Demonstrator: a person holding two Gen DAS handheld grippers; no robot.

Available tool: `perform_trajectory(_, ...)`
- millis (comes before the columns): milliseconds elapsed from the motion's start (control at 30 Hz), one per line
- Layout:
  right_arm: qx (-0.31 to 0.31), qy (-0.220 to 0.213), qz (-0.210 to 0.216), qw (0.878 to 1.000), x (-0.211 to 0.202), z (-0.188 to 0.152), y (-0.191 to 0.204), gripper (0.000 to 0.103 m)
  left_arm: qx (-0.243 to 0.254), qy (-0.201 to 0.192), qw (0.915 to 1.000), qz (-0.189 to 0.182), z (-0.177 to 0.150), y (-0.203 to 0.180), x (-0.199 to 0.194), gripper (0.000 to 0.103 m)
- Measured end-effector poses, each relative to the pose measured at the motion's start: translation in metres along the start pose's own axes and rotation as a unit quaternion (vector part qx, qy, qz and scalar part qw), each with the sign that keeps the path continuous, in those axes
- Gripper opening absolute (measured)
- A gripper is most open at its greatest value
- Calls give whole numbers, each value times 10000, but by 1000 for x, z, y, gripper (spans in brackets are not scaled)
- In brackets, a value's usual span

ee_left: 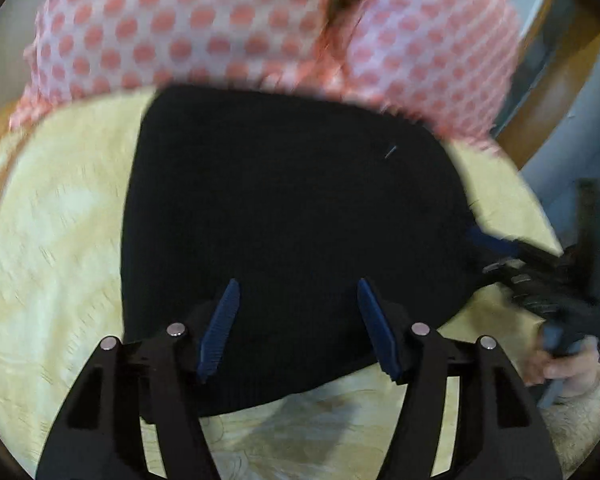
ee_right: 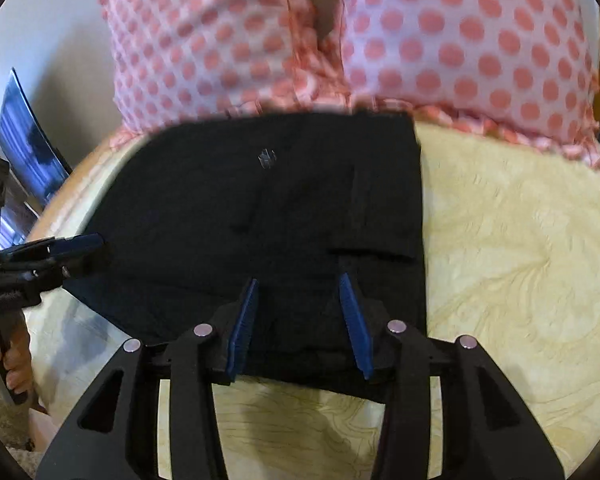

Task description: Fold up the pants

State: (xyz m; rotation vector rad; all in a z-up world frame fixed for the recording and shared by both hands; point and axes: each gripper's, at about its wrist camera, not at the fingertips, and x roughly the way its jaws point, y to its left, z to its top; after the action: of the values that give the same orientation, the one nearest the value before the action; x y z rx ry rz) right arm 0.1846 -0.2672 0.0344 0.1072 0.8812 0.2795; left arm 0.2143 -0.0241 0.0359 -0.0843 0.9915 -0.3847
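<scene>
The black pants (ee_left: 292, 220) lie folded into a compact rectangle on a cream patterned table cover (ee_left: 52, 248). They also show in the right wrist view (ee_right: 268, 216). My left gripper (ee_left: 296, 292) is open and empty, hovering over the near edge of the pants. My right gripper (ee_right: 298, 286) is open and empty, over the near right part of the pants. Each gripper shows in the other's view: the right one (ee_left: 496, 244) at the pants' right edge, the left one (ee_right: 80, 246) at their left edge.
The person in a pink polka-dot top (ee_right: 420, 40) stands at the far side of the table. The wooden table rim (ee_left: 560, 92) curves at the right. A dark screen-like object (ee_right: 28, 140) stands at the left.
</scene>
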Motion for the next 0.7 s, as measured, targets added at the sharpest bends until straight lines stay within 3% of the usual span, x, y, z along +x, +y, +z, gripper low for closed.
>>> perform_trajectory(33,129,4,-36,9999,-4,2,-1,45,-2,-169,9998,88,0,-2,-3,62)
perform_trajectory(100,338,-235,32,9991,-24,-2,2,60,-102,-200,9996,184,-2,-4,-10,64)
perform_trajectory(133,298,-395,10,9988,-35,-8,7,85,-91,-353,9992,181,-7,-7,-19,75)
perform_trajectory(167,170,-625,-149,9978,-47,-17,15,96,-45,-484,9985,269,-10,-9,-27,84)
perform_trajectory(200,27,-843,-303,9960,-57,-27,22,96,42,-707,9960,551,-19,-12,-38,99)
perform_trajectory(267,-172,-1110,-480,9925,-68,-47,35,97,223,-1121,9869,1139,-45,-22,-58,101)
perform_trajectory(333,-151,-1311,-666,9890,-74,-70,45,102,276,-1246,9808,1477,-69,-26,-70,101)
perform_trajectory(500,-172,-1317,-663,9889,-65,-98,61,102,112,-1209,9795,1604,-115,-24,-79,101)
perform_trajectory(700,-91,-967,-758,9924,-50,-117,70,102,46,-1058,9794,1722,-134,-21,-71,101)
